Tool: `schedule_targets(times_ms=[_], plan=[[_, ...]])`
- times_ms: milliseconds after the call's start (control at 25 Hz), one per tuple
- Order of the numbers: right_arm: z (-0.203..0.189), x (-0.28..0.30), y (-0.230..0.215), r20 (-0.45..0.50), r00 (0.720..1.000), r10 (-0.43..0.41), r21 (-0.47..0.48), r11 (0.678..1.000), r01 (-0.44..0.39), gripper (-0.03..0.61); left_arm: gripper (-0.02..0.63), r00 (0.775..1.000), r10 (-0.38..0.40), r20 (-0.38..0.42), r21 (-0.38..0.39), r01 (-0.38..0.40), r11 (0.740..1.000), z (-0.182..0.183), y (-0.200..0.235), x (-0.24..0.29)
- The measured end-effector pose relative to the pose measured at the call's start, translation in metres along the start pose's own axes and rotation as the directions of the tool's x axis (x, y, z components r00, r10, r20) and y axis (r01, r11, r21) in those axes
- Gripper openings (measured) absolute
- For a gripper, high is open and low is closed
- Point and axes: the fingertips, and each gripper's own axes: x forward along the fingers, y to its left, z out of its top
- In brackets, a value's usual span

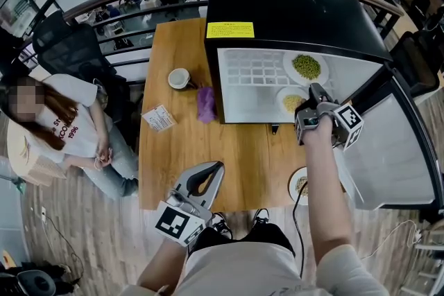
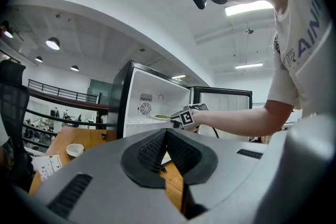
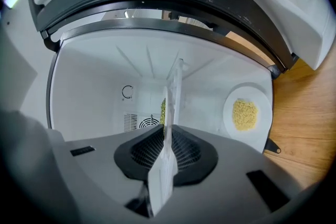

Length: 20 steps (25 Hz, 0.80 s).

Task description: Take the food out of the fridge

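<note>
My right gripper (image 3: 168,134) clamps a white plate (image 3: 174,86) edge-on inside the fridge (image 1: 291,10), while my left gripper (image 2: 165,136) hangs closed and empty at the table's (image 1: 180,149) near edge.

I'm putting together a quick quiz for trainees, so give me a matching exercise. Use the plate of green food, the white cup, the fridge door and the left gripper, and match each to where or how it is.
Things:
1. plate of green food
2. white cup
3. fridge door
4. left gripper

Places or states:
A. swung open
B. standing on the wooden table beside the fridge
C. jaws together, nothing between them
D. rim clamped by the right gripper

Pairs: 1-D, 2-B, 3-A, 4-C
</note>
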Motion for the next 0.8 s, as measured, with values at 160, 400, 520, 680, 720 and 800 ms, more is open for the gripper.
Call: schedule_targets(times_ms=[160, 400, 520, 680, 720, 800], plan=[[0.001, 0.0, 0.003, 0.003, 1.0, 0.014, 0.021, 1.0, -0.014, 0.031, 0.008, 1.0, -0.004, -0.002, 0.001, 0.004, 1.0, -0.001, -0.001, 0.0], [0.005, -0.006, 0.008, 0.022, 0.997, 0.075, 0.036, 0.997, -0.075, 0.027, 0.008, 1.0, -0.002, -0.003, 0.001, 0.002, 1.0, -0.001, -0.003, -0.003], [0.006, -0.01, 0.017, 0.022, 0.993, 0.118, 0.012, 0.993, -0.119, 0.026, 0.008, 1.0, -0.003, 0.002, 0.002, 0.003, 1.0, 0.0, -0.004, -0.003], [0.006, -0.018, 0.022, 0.024, 0.987, 0.157, -0.011, 0.988, -0.157, 0.026, 0.008, 1.0, -0.008, 0.001, 0.001, 0.008, 1.0, 0.0, -0.007, -0.005], [0.006, -0.02, 0.022, 0.025, 0.986, 0.165, -0.013, 0.986, -0.165, 0.026, 0.008, 1.0, -0.009, 0.0, 0.002, 0.009, 1.0, 0.0, -0.008, -0.005], [0.005, -0.025, 0.023, 0.022, 0.983, 0.182, -0.018, 0.983, -0.182, 0.026, 0.008, 1.0, -0.013, 0.0, 0.002, 0.013, 1.0, 0.0, -0.01, -0.006]])
